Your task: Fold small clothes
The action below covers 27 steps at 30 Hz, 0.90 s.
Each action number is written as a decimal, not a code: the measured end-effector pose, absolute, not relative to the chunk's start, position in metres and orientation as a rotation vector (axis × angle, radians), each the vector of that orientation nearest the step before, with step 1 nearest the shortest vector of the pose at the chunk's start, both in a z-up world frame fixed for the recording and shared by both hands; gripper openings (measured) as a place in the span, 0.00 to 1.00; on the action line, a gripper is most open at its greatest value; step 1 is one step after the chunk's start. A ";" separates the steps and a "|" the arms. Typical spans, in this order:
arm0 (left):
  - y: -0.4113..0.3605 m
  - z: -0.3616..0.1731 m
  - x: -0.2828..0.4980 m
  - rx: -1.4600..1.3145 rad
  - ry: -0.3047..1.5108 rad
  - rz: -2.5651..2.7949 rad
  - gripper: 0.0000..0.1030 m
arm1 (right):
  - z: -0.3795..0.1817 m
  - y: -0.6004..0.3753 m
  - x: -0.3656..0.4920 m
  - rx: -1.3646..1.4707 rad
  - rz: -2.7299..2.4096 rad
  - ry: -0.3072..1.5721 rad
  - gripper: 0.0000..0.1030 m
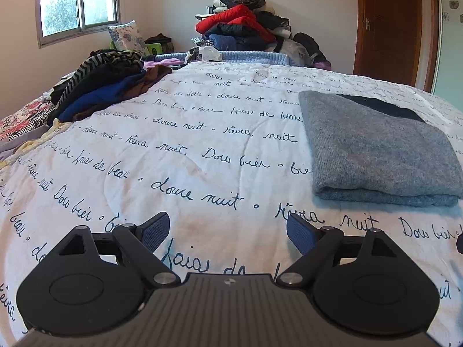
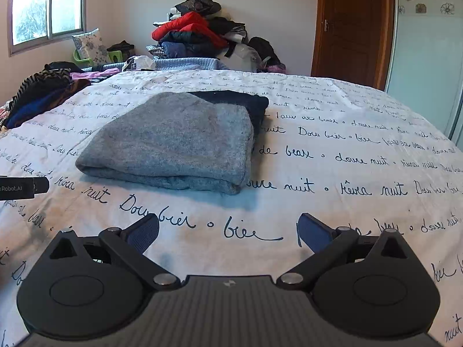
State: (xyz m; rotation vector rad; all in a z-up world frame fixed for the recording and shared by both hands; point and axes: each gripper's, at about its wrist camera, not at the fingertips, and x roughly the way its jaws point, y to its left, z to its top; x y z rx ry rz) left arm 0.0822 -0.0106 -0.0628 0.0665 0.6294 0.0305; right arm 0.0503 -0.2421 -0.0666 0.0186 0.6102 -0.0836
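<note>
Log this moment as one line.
left gripper: open, empty | right gripper: open, empty | folded grey knit garment: lying on white script-print bedspread | unfolded clothes pile: far left

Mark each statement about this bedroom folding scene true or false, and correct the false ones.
1. The grey garment lies folded on the bedspread. True.
2. The left gripper is shut on the grey garment. False: it is open and holds nothing.
3. A dark garment lies under the far part of the grey one. True.
4. The right gripper holds a red jacket. False: it is open and empty; the red jacket sits in the pile by the far wall.
5. The wooden door stands wide open. False: it looks closed.
</note>
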 end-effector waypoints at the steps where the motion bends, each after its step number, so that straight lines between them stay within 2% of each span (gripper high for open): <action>1: -0.012 -0.064 0.083 0.077 0.629 0.030 0.84 | -0.068 -0.242 0.052 0.012 -0.083 0.613 1.00; 11: -0.013 -0.078 0.087 0.064 0.657 0.031 0.89 | -0.077 -0.238 0.059 -0.016 -0.075 0.636 1.00; 19: -0.013 -0.082 0.089 0.063 0.663 0.052 0.99 | -0.091 -0.239 0.063 -0.005 -0.080 0.677 1.00; 27: -0.007 -0.084 0.090 0.022 0.672 0.043 1.00 | -0.094 -0.236 0.060 -0.024 -0.091 0.655 1.00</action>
